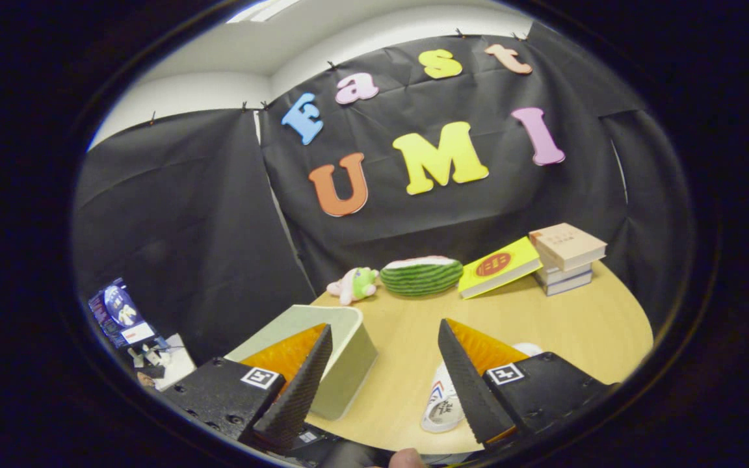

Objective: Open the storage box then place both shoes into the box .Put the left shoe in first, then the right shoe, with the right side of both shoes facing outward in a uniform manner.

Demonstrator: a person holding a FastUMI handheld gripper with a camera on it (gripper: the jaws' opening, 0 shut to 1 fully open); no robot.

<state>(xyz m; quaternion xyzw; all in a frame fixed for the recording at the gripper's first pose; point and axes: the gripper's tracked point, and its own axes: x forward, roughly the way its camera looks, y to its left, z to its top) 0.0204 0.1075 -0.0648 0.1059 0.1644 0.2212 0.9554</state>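
Observation:
My gripper point(384, 341) is open, its two black ribbed fingers point(303, 383) spread wide over the wooden table point(543, 325) with nothing between them. The pale green storage box point(342, 351) sits on the table just behind and beside the left finger, its lid down as far as I can see. A white shoe point(443, 403) with red and blue stripes lies on the table by the right finger, which partly hides it. A white bit past the right finger point(530, 349) may be the other shoe; I cannot tell.
Along the table's far edge lie a small pink and green plush toy point(356, 284), a watermelon-shaped cushion point(421, 275), a yellow book point(499, 265) leaning on a stack of books point(567, 257). Off the table to the left stands a blue packet point(118, 312) among small clutter.

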